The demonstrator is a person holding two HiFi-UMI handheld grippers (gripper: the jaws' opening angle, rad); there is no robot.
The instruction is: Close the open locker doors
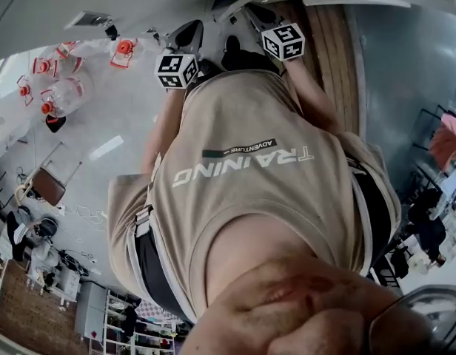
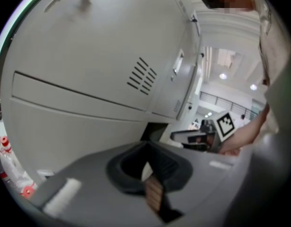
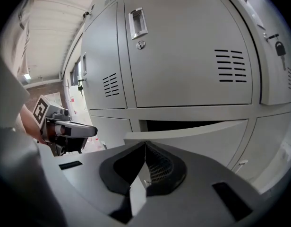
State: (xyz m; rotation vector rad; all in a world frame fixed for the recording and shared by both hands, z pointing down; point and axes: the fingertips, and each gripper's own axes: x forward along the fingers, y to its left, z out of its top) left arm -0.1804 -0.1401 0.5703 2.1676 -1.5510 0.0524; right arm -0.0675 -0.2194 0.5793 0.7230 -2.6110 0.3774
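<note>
A person in a beige shirt faces a bank of grey lockers with a gripper in each hand. The right gripper, jaws drawn together on nothing, points at a lower-row locker door that stands ajar, a dark gap showing above its top edge. The upper door directly above sits flush (a key hangs in the neighbouring lock). The left gripper, likewise closed and empty, is held just beside it, aimed at the same lockers in a blurred view.
</note>
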